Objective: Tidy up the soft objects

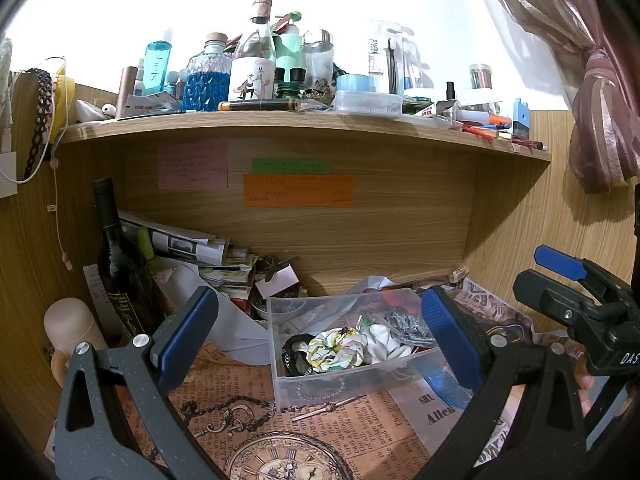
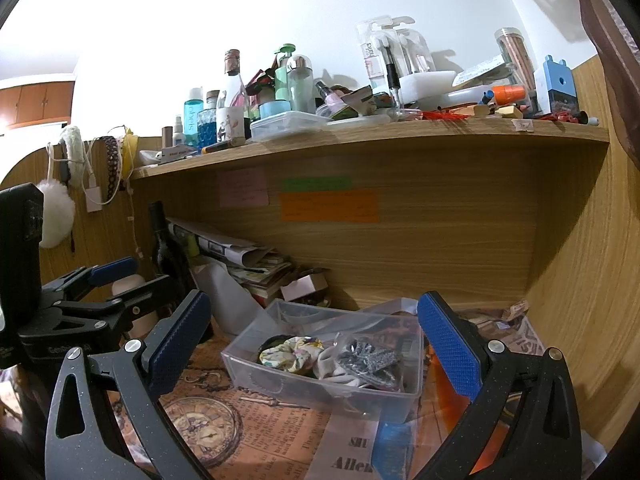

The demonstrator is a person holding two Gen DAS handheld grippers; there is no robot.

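A clear plastic box [image 1: 280, 384] [image 2: 256, 376] sits on the desk under the shelf. In it lie a yellow-and-white floral scrunchie [image 1: 334, 350] [image 2: 292, 354], a black scrunchie [image 1: 294, 350], white cloth [image 1: 380, 342] [image 2: 332, 362] and a grey glittery piece [image 1: 406, 324] [image 2: 366, 356]. My left gripper [image 1: 320, 332] is open and empty, its blue pads either side of the box. My right gripper [image 2: 314, 346] is open and empty, also framing the box. The right gripper also shows at the right edge of the left wrist view [image 1: 568, 280]; the left gripper shows at the left of the right wrist view [image 2: 100, 284].
Vintage newspaper-print paper [image 1: 280, 440] [image 2: 248, 432] covers the desk. A dark wine bottle [image 1: 120, 264] [image 2: 168, 252], stacked papers [image 1: 188, 244] and a beige bottle [image 1: 70, 324] crowd the back left. The shelf above [image 1: 304, 124] [image 2: 360, 136] holds several bottles and stationery. A curtain [image 1: 592, 80] hangs at right.
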